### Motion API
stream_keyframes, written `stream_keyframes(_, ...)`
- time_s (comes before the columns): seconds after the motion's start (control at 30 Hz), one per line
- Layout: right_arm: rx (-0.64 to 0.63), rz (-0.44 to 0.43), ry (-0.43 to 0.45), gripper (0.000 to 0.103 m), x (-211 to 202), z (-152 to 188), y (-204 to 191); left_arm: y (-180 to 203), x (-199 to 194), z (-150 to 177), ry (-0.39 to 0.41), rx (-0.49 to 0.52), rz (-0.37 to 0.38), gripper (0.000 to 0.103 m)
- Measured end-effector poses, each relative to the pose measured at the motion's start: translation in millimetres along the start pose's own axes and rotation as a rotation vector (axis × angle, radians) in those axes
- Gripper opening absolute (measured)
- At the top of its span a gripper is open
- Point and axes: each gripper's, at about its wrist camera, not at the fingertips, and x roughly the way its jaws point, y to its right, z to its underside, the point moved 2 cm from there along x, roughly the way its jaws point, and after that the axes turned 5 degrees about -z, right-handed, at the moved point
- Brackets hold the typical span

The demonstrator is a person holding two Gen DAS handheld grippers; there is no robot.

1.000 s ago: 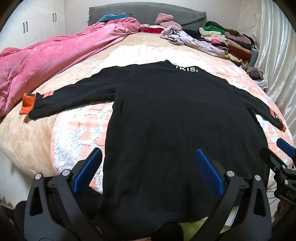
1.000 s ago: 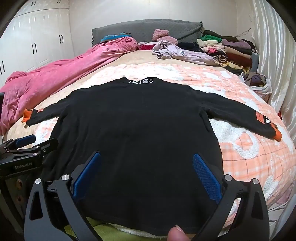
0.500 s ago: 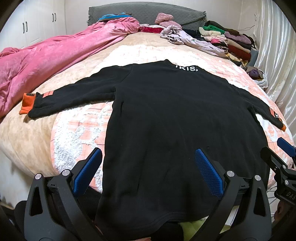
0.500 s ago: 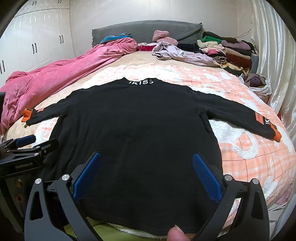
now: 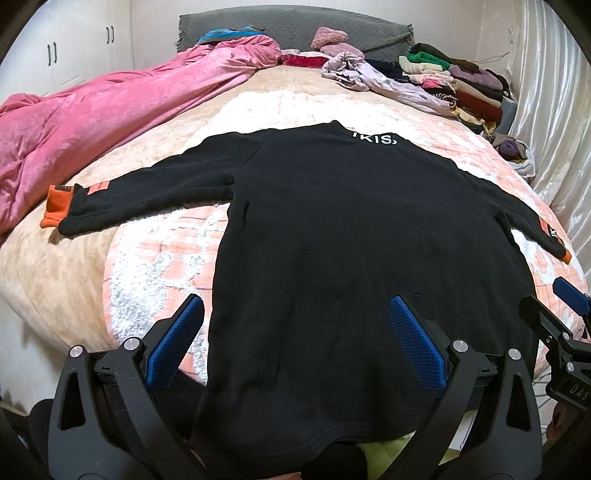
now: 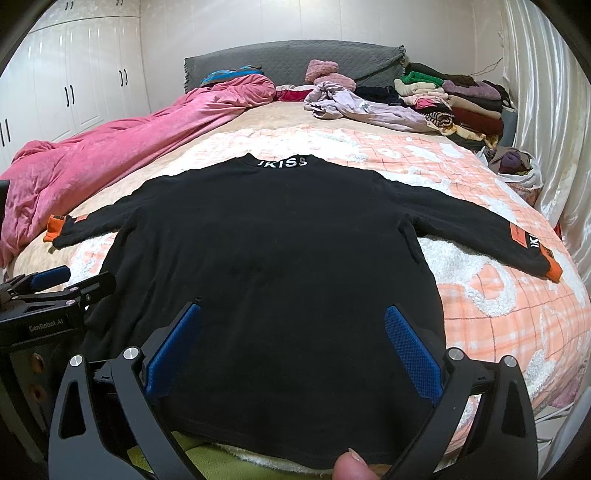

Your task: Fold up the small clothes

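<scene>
Left wrist view: the black long-sleeved sweatshirt with orange cuffs lay flat on the peach-and-white checked fleece blanket, collar pointing to the grey quilted headboard, hem nearest the camera, sleeves spread sideways. White collar lettering read "IKIS". The left gripper was released, jaws wide apart above the hem.

Right wrist view: the sweatshirt kept its long axis from hem to headboard. Collar lettering read "IKISS"; the far-right sleeve label showed "IK". The right gripper was released, grasping nothing. The left gripper body read "GenRobot.AI".
</scene>
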Motion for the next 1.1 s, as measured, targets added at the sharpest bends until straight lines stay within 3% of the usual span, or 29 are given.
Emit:
stream_keyframes(0.8,-0.002,-0.001,0.001,0.099,-0.8,-0.7,1.1,-0.1,-0.5,-1.3,-0.001,0.000,0.000,0.094)
stream_keyframes(1.1,0.023,0.015,0.008,0.099,1.8,-10.1,12.8,1.5,7.8,-15.6,-0.005,-0.007,0.003,0.094)
